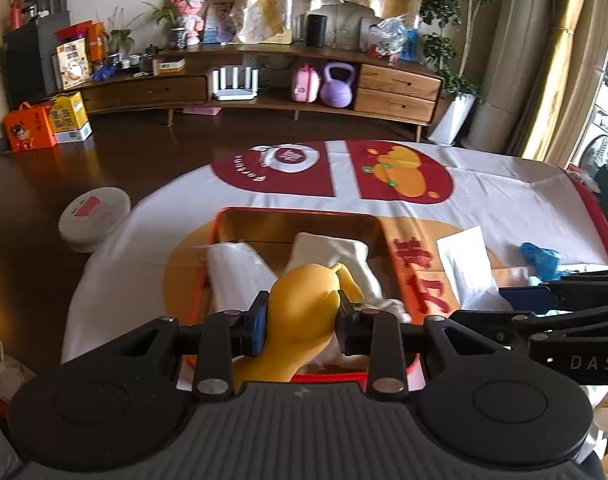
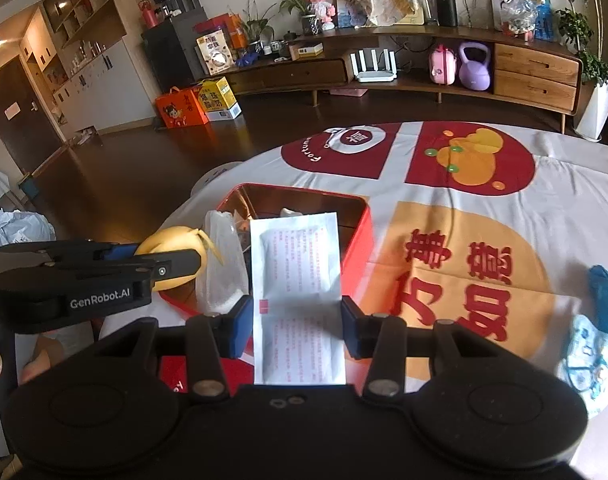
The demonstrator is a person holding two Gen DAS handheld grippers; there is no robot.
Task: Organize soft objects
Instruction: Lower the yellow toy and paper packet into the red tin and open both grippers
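judging by it, left tongs [image 1: 302, 316] pinched a yellow toy [image 1: 304, 304], right tongs [image 2: 294, 320] a white packet [image 2: 298, 280], red tin [image 2: 359, 240] part-filled, blue bits [image 2: 607, 300] still out.

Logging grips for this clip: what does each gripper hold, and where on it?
Left gripper pinches the yellow toy across its middle. Right gripper clamps the white sachet by its two long edges, at its near half.
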